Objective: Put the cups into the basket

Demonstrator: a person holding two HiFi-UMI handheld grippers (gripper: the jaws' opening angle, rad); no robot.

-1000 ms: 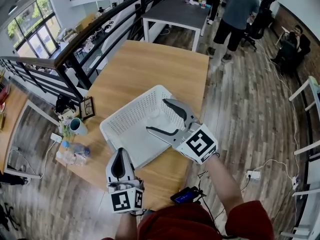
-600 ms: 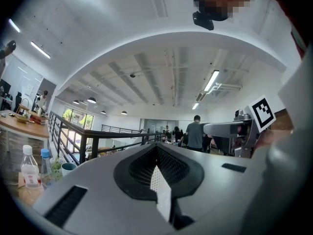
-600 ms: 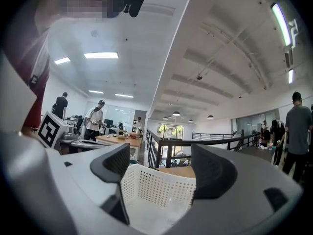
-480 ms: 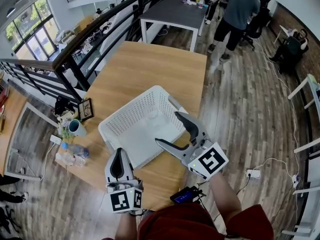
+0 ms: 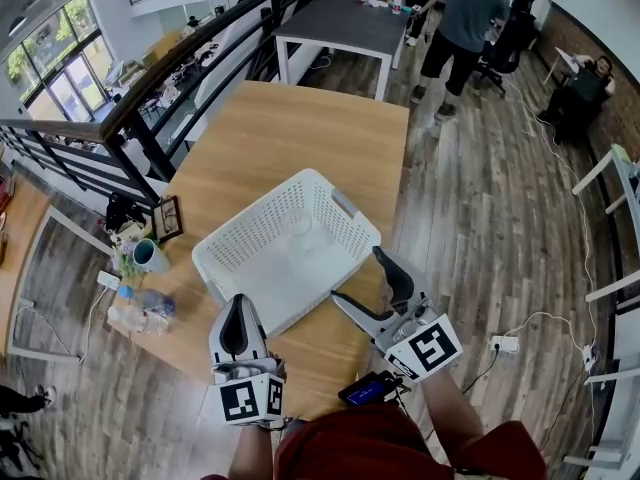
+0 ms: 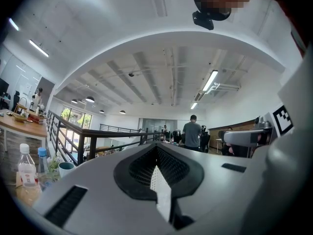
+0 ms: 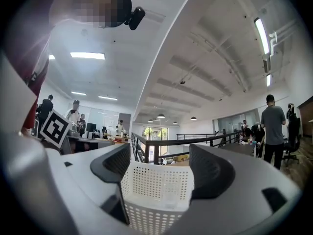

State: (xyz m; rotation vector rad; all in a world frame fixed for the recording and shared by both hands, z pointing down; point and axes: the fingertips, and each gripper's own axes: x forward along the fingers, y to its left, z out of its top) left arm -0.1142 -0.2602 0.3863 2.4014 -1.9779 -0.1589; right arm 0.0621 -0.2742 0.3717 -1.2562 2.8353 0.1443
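Observation:
A white perforated basket stands in the middle of the wooden table. A clear cup stands inside it, hard to make out against the white floor. My right gripper hangs open and empty just off the basket's near right corner. In the right gripper view the basket fills the gap between the spread jaws of that gripper, and the cup shows inside. My left gripper is shut and holds nothing, near the table's front edge; the left gripper view shows its jaws closed together.
A teal mug, a framed picture and plastic bottles sit at the table's left edge. A dark device lies at the front edge. A black railing runs along the left. A grey table and people are beyond.
My right gripper has drawn back from above the basket toward the near right, staying open. The cup stays in the basket. The left gripper has not moved.

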